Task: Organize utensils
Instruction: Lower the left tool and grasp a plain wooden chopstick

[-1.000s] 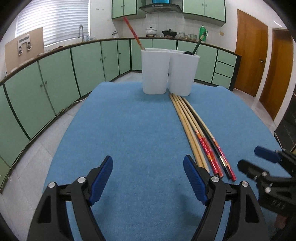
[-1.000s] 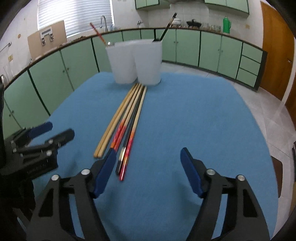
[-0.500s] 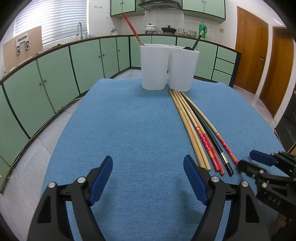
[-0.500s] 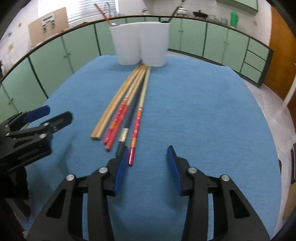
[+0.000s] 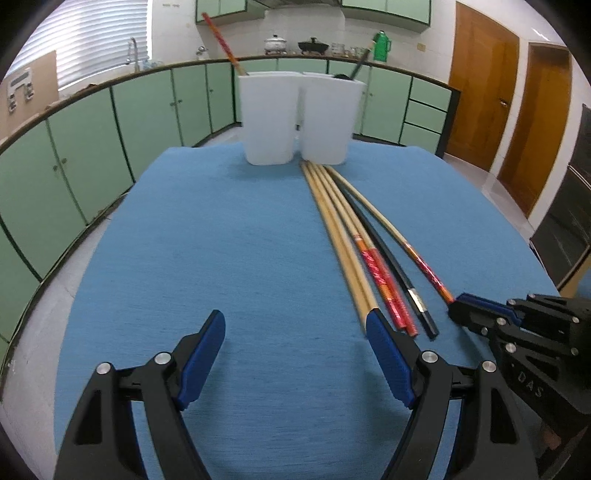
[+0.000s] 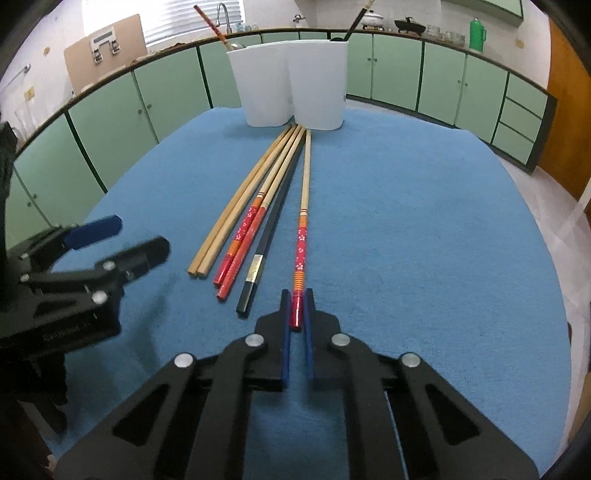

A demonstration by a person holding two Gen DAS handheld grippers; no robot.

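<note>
1. Since the earlier frame the right gripper has come forward to the near end of the outermost chopstick and closed its fingers on it; a second ago they stood wide, with the sticks ahead of them.
2. Right fingers now pinch the red-patterned chopstick at its decorated butt. Its thin tip reaches away from them to the foot of the white holder.
3. Left gripper is open and empty. Its right finger sits just at the butt ends of the two plain sticks, touching nothing that I can tell.
4. Remaining sticks, the red pair and the black one, lie on the blue desk just left of the right fingers.
5. Step in hand: the pick-up of one stick, grip made, lift not begun.
6. Next move calls for raising the butt, swinging the stick upright and lowering it tip-first into a holder compartment. The left one already has a matching red stick, so it seems the likely target.
</note>
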